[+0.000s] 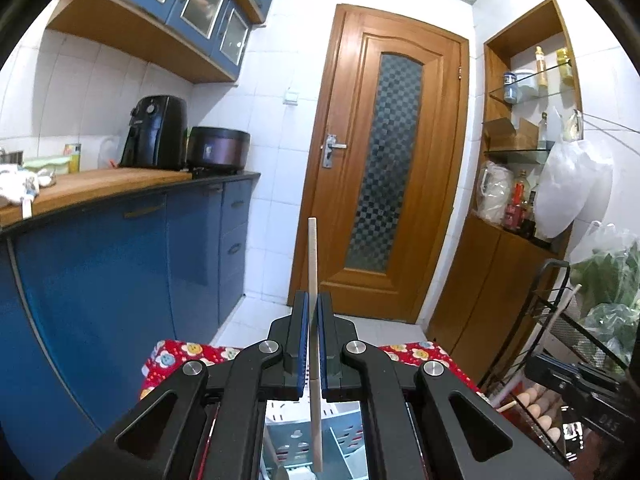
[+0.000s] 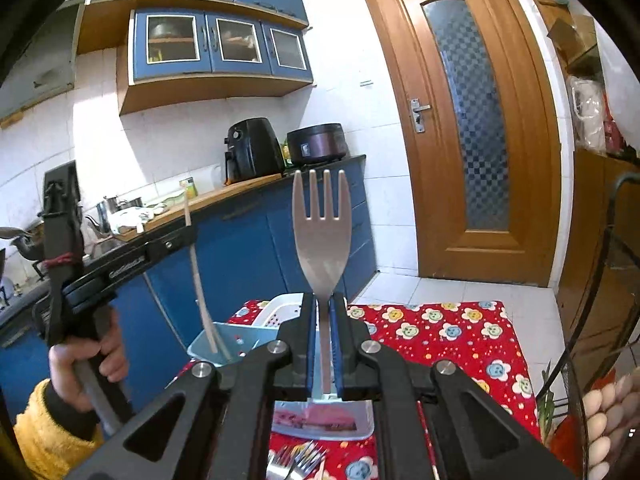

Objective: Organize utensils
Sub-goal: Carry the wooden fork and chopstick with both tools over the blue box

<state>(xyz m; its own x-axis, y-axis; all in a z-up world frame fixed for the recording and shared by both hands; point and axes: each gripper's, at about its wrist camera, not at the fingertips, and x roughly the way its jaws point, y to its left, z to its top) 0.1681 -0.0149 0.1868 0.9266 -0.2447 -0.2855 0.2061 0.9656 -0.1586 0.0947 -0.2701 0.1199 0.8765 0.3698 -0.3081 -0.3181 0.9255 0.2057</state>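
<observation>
Kitchen, both grippers loaded w/ utensils over red-cloth table.
Blue cabinets [image 2: 248, 240] run along left wall, wood door [image 2: 476, 120] at far end, air fryer [image 2: 250, 152] + dark cooker [image 2: 316, 144] on far counter. Table w/ red floral cloth [image 2: 452, 336] near centre; light-blue organizer [image 2: 240, 340] on its left part, white basket [image 2: 280, 312] just behind it, spare forks [image 2: 296, 460] lying on cloth at near edge. Right gripper [image 2: 325, 340] clenched on fork [image 2: 322, 236] by the handle, tines upright, above the table. Left gripper [image 1: 313, 340] clenched on wooden chopstick [image 1: 312, 264], stick roughly upright, lower end down over organizer. In right wrist view left hand [image 2: 88, 364] grips the tool handle at left, yellow sleeve [image 2: 48, 432] below.
</observation>
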